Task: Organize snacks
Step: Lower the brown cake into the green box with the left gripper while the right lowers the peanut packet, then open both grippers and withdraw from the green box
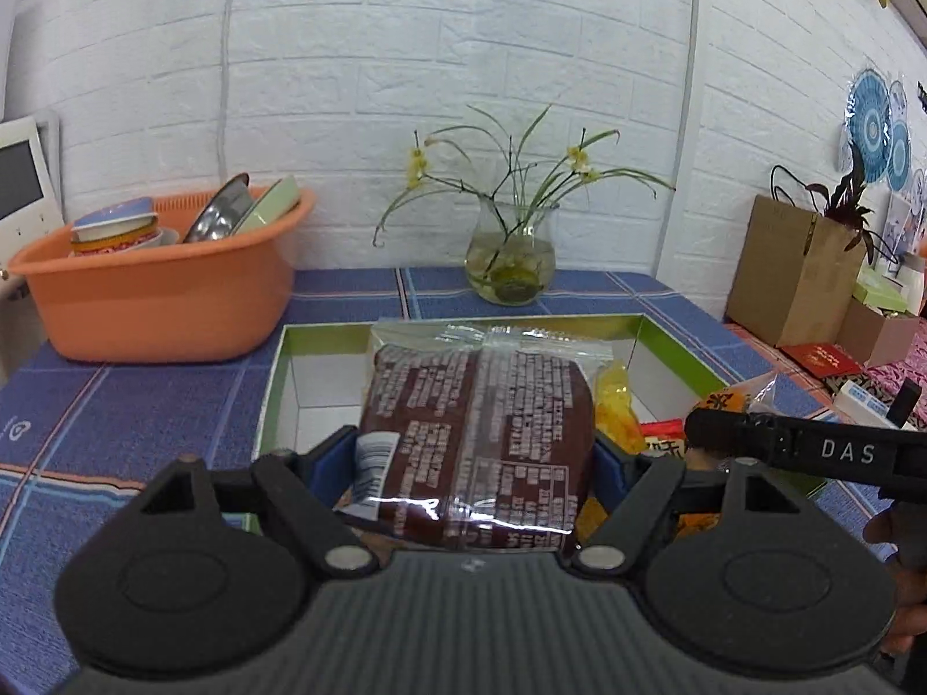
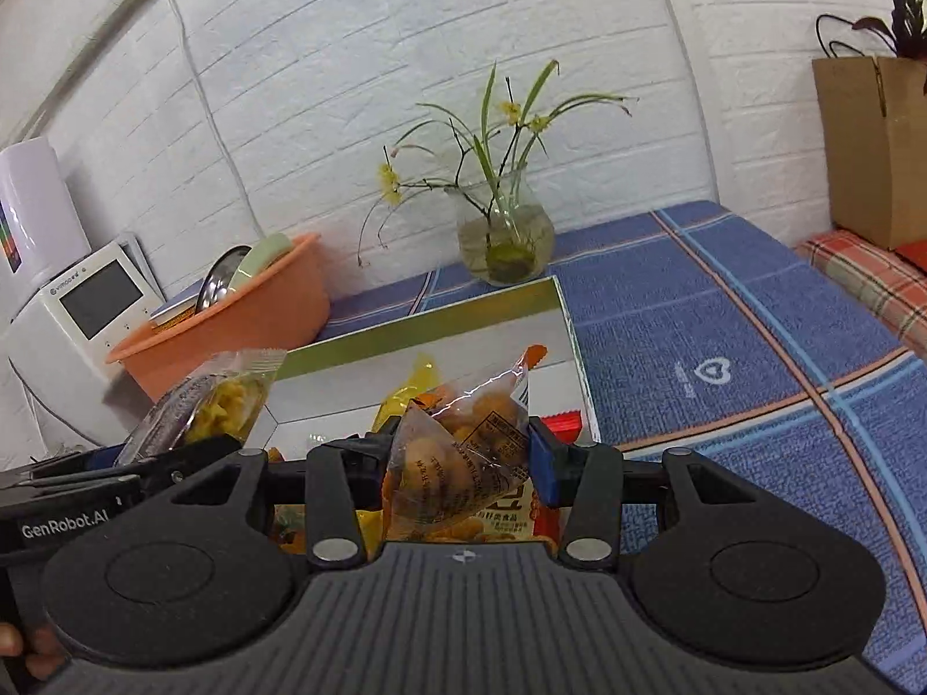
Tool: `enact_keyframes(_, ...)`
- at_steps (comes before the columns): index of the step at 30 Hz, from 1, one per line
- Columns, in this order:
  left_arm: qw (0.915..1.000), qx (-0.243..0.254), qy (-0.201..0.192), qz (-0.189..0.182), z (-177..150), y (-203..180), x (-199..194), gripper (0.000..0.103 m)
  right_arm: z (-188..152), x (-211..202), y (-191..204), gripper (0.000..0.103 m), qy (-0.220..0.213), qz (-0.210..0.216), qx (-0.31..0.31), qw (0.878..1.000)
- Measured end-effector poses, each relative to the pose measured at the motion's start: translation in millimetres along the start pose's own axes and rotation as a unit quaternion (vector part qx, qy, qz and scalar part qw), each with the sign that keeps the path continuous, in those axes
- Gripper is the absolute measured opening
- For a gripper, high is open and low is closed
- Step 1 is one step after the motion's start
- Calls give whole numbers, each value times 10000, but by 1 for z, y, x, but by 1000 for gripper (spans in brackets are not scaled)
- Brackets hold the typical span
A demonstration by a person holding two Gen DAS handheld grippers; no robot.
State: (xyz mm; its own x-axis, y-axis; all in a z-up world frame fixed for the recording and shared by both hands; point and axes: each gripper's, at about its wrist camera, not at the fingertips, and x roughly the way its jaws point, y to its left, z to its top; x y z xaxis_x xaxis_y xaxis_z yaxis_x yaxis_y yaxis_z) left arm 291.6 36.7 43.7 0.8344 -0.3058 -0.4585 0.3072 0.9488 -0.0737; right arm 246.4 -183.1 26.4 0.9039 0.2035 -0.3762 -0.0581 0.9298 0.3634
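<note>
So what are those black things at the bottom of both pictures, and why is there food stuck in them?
Those are grabbing tools. A person holds one in each hand, and a small camera on each looks forward along its two fingers. One picture is from the left tool, the other from the right.

The left hand-held gripper squeezes a dark red snack packet. The right hand-held gripper squeezes a clear bag of orange-yellow snacks. Both hover over a green-rimmed box with more snacks inside.

The box sits on a blue checked tablecloth, near an orange basin of dishes and a glass vase of flowers.
</note>
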Motion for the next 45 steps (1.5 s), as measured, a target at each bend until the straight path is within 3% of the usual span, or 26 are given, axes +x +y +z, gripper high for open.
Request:
enact_keyframes(14,9989,-50,250,404,-8,6,21,80,-7,10,15,77,2,-279,-619,9977)
enact_keyframes(17,9982,-51,326,502,-11,8,25,80,-8,10,20,84,-34,-364,-780,9963)
enact_keyframes(19,9980,-5,332,534,-11,6,24,81,-8,8,21,103,-163,-350,-770,9963)
enact_keyframes(25,9981,115,101,591,-6,1,10,87,-3,-2,20,103,-541,-504,-839,9937)
enact_keyframes(34,9951,303,-521,778,5,-11,-51,92,6,-15,20,103,-704,-411,-692,9943)
enact_keyframes(35,9952,288,-589,721,2,-11,-61,98,8,-18,20,103,-774,-380,-695,9938)
enact_keyframes(36,9952,301,-645,669,-5,-11,-72,103,10,-22,20,103,-842,-360,-678,9935)
enact_keyframes(39,9953,377,-612,644,-30,-9,-103,102,14,-31,19,103,-975,-289,-545,9933)
enact_keyframes(45,9921,19,-516,1146,-94,10,-168,102,16,-39,28,103,-920,16,-349,9951)
